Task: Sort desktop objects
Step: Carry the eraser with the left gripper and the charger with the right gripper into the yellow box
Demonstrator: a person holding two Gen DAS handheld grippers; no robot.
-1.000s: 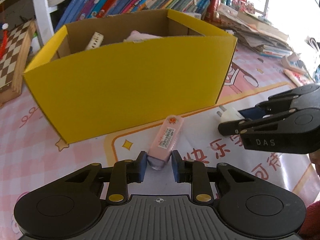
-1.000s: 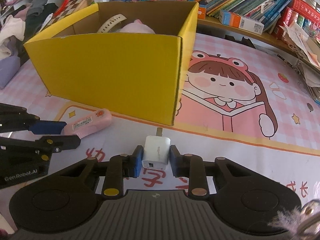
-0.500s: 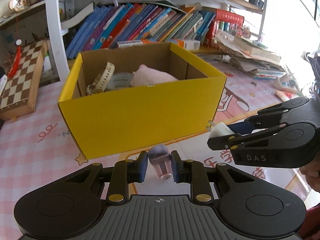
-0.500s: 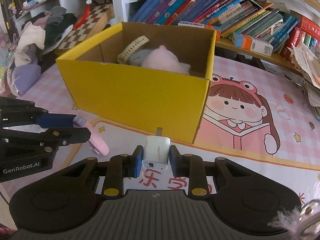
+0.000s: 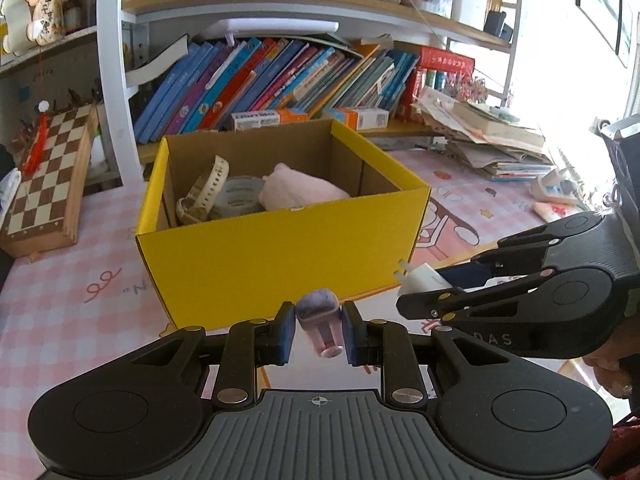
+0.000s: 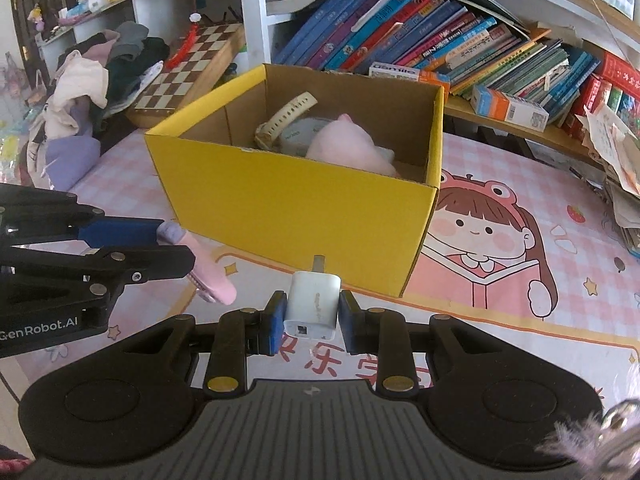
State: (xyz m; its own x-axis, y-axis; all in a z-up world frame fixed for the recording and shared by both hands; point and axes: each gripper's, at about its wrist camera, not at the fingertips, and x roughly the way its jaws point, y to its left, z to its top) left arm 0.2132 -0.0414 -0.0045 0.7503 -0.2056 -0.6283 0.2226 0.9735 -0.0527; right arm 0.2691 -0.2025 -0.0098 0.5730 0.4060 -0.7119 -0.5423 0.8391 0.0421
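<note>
Holding a watch (image 5: pixel 202 192), tape roll (image 5: pixel 240 199) and pink plush (image 5: pixel 300 194) — the yellow box (image 5: pixel 280 256).

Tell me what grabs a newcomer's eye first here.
The open yellow cardboard box at centre, with a cream watch strap and pink plush inside. In front of it, the right gripper clamps a white charger plug; the left gripper clamps a pink tube.
</note>
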